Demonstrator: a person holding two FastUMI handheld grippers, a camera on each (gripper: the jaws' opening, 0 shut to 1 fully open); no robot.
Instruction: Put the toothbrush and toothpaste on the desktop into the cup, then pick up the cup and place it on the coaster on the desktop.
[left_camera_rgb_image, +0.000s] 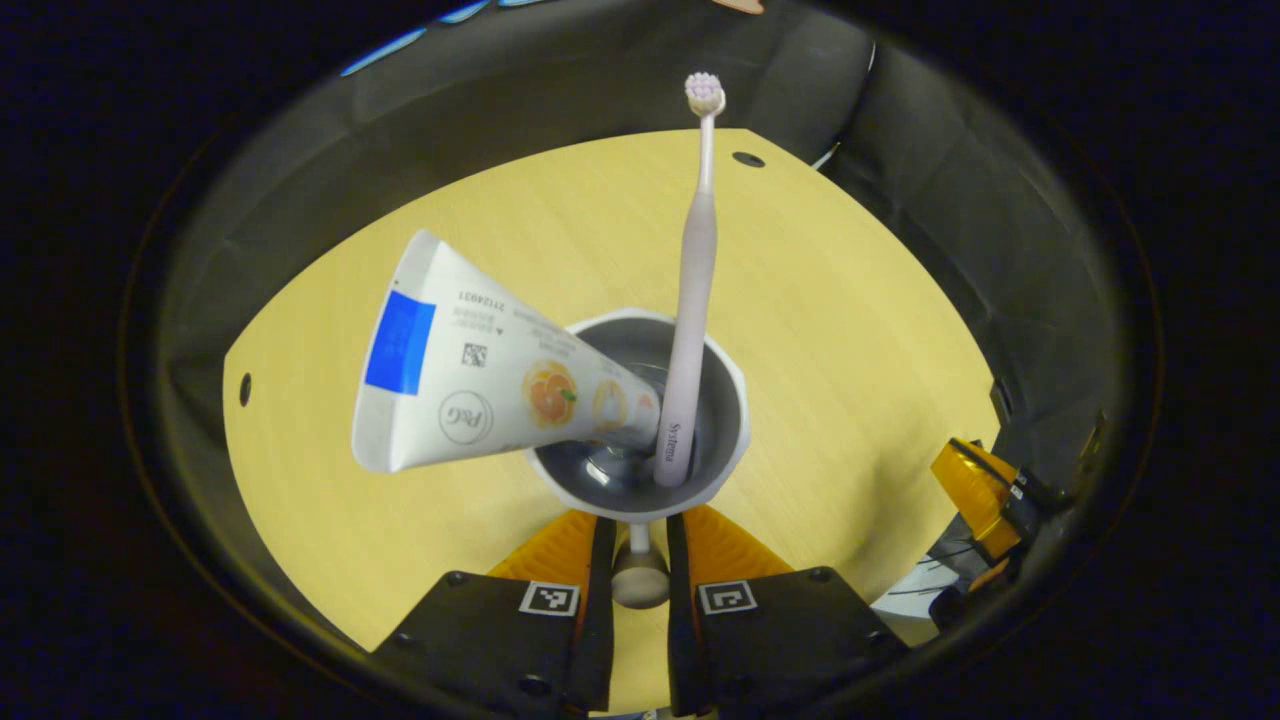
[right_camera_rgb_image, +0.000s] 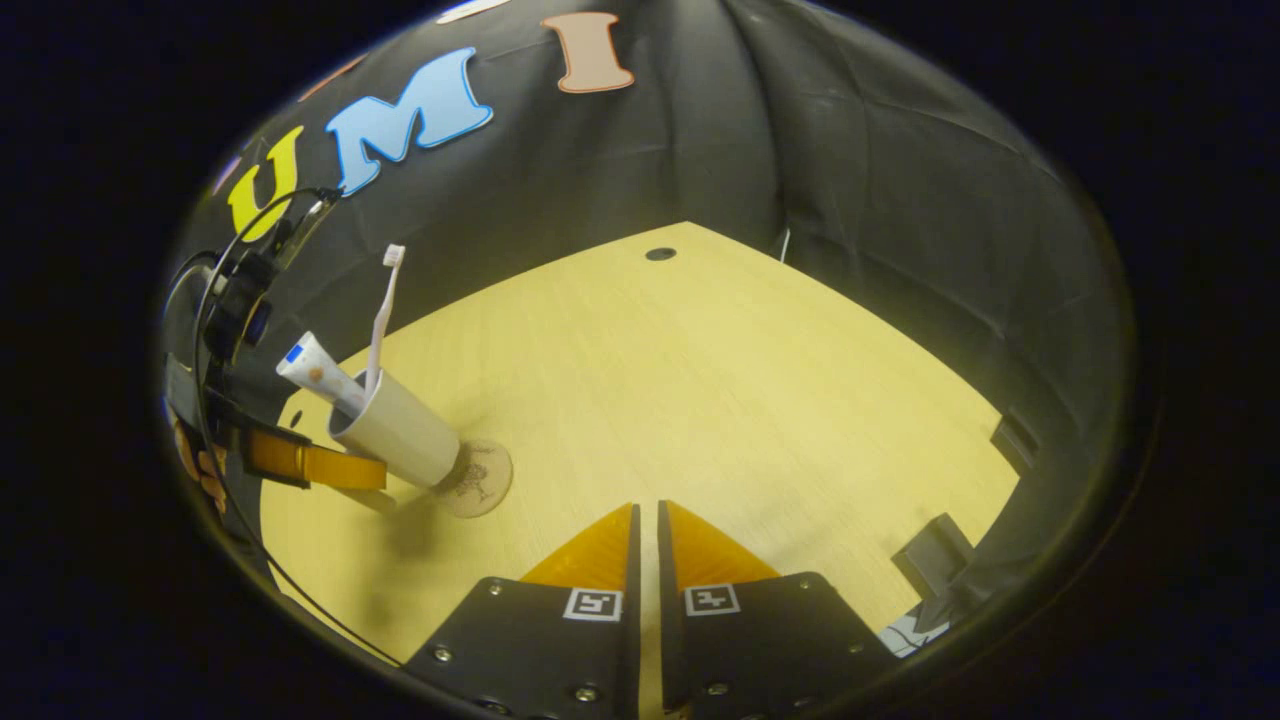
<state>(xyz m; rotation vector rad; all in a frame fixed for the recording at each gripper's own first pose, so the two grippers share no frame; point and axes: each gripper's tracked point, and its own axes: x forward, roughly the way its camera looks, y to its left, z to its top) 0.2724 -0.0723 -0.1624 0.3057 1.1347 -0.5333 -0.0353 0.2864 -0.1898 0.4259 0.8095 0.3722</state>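
Observation:
Seen from above in the left gripper view, a white cup (left_camera_rgb_image: 725, 400) holds a pale pink toothbrush (left_camera_rgb_image: 693, 300), bristles up, and a white toothpaste tube (left_camera_rgb_image: 470, 375) leaning out to the left. My left gripper (left_camera_rgb_image: 640, 540) is shut on the cup's small handle (left_camera_rgb_image: 640, 578) at the near rim. In the right gripper view the cup (right_camera_rgb_image: 400, 430) meets a round brown coaster (right_camera_rgb_image: 485, 485) at its left part. The left gripper (right_camera_rgb_image: 375, 470) holds it from the left. My right gripper (right_camera_rgb_image: 647, 510) hovers over the table, shut with nothing between its fingers.
The light wooden table (right_camera_rgb_image: 750, 400) has small cable holes (right_camera_rgb_image: 660, 254) near its edges. Black brackets (right_camera_rgb_image: 935, 552) sit at its right edge. The black cloth wall surrounds the table. The right gripper (left_camera_rgb_image: 985, 490) shows at the right edge of the left gripper view.

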